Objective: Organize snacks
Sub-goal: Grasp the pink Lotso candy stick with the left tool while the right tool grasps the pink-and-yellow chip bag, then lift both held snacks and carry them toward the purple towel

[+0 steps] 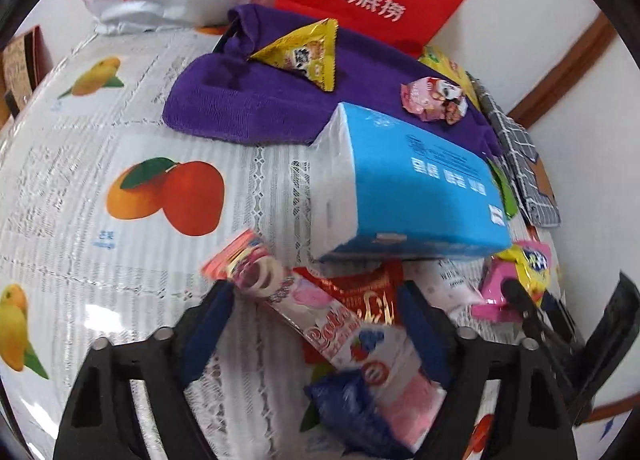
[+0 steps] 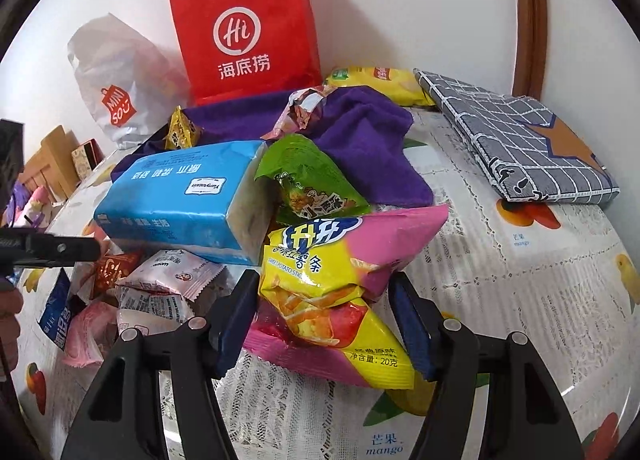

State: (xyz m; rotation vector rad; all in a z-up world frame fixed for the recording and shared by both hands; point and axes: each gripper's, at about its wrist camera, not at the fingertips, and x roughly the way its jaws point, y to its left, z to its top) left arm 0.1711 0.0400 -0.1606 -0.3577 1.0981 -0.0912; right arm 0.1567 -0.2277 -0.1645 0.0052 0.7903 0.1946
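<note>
My left gripper (image 1: pixel 316 324) is open around a long pink and white snack pack (image 1: pixel 320 316) lying over a red packet (image 1: pixel 360 292) and a dark blue packet (image 1: pixel 352 408). My right gripper (image 2: pixel 324 320) is open around a yellow and pink sweet potato stick bag (image 2: pixel 340 284). A green snack bag (image 2: pixel 308 180) leans on the blue tissue pack (image 2: pixel 180 200), also in the left view (image 1: pixel 408 184). A yellow triangular snack (image 1: pixel 304 52) and a small pink candy pack (image 1: pixel 432 98) lie on the purple towel (image 1: pixel 240 108). Several small packets (image 2: pixel 160 288) lie left of the right gripper.
A red paper bag (image 2: pixel 248 32) and a white Miniso bag (image 2: pixel 120 88) stand at the back by the wall. A grey checked pouch (image 2: pixel 516 140) and a yellow chip bag (image 2: pixel 380 84) lie at the back right. The fruit-print tablecloth (image 1: pixel 100 140) covers the table.
</note>
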